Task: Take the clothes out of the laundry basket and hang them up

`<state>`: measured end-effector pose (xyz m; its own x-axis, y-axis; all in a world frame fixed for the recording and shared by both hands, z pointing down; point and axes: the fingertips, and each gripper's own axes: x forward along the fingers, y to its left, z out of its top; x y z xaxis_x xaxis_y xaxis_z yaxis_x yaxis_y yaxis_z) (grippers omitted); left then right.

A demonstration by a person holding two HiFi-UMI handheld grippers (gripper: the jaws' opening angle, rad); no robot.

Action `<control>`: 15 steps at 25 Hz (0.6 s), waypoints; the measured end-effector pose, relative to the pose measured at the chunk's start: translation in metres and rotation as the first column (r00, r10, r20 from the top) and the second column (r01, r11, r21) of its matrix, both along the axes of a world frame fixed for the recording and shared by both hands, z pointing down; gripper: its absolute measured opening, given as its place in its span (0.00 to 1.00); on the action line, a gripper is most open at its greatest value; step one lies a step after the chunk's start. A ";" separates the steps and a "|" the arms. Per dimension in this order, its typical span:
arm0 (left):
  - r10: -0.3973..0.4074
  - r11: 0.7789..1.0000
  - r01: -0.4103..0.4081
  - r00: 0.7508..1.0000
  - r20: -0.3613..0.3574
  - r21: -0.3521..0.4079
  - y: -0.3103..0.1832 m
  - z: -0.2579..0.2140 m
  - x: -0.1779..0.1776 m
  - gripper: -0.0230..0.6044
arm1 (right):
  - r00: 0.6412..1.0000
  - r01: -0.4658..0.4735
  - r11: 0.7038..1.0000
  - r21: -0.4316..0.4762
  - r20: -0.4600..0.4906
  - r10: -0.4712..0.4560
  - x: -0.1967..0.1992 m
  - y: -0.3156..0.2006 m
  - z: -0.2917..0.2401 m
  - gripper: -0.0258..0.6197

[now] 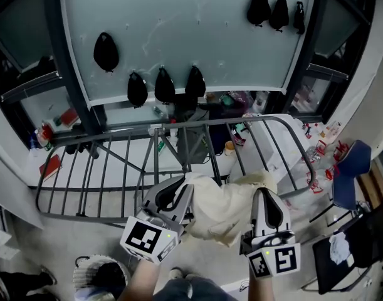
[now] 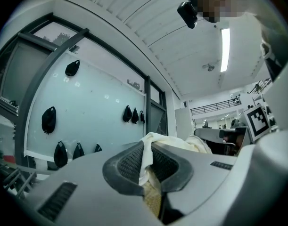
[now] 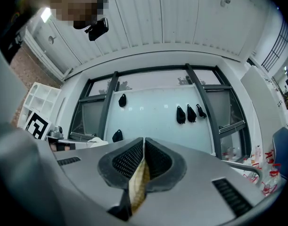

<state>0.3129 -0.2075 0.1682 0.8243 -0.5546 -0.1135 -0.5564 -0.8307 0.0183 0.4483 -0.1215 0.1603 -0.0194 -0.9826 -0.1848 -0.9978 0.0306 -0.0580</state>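
A cream garment (image 1: 225, 202) hangs stretched between my two grippers, just in front of the near rail of the grey drying rack (image 1: 178, 130). My left gripper (image 1: 182, 190) is shut on the garment's left end; in the left gripper view the cream cloth (image 2: 146, 161) is pinched between the dark pads and spills over the top. My right gripper (image 1: 263, 196) is shut on the right end, where a thin fold of cloth (image 3: 140, 180) shows between the closed pads. A white laundry basket (image 1: 100, 271) stands on the floor at the lower left, partly cut off.
The rack's bars run left to right under a pale glass wall with several black bags (image 1: 163, 85) hooked on it. A blue chair (image 1: 348, 171) and a dark stand with a white cloth (image 1: 338, 249) are at the right. Bottles and clutter (image 1: 232, 102) lie beyond the rack.
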 end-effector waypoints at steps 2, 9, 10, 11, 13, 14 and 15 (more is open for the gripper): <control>0.007 1.000 -0.007 1.000 0.000 0.000 -0.004 0.003 -0.005 0.10 | 1.000 -0.013 1.000 -0.001 -0.002 0.013 -0.006 -0.003 0.003 0.06; 0.009 1.000 -0.009 1.000 0.008 -0.006 -0.022 0.013 -0.022 0.10 | 0.999 -0.038 0.999 -0.008 -0.014 0.038 -0.023 -0.021 0.011 0.06; 0.010 1.000 -0.010 1.000 0.010 -0.003 -0.026 0.013 -0.023 0.10 | 0.999 -0.041 0.999 -0.012 -0.015 0.041 -0.024 -0.024 0.012 0.06; 0.012 1.000 -0.011 1.000 0.009 -0.004 -0.029 0.014 -0.023 0.10 | 0.999 -0.043 0.999 -0.015 -0.015 0.043 -0.024 -0.027 0.013 0.06; 0.012 1.000 -0.012 1.000 0.002 -0.014 -0.036 0.016 -0.021 0.10 | 0.999 -0.047 0.999 -0.021 -0.017 0.047 -0.022 -0.034 0.014 0.06; 0.012 1.000 -0.012 1.000 0.000 -0.019 -0.039 0.018 -0.020 0.10 | 0.999 -0.048 0.999 -0.024 -0.019 0.048 -0.020 -0.038 0.015 0.06; 0.013 1.000 -0.013 1.000 -0.001 -0.024 -0.043 0.019 -0.018 0.10 | 0.999 -0.048 0.998 -0.027 -0.020 0.048 -0.018 -0.043 0.016 0.06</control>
<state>0.2947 -0.2507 0.1876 0.8311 -0.5468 -0.1012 -0.5459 -0.8370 0.0384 0.4298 -0.1642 0.1763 0.0248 -0.9872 -0.1575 -0.9991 -0.0190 -0.0387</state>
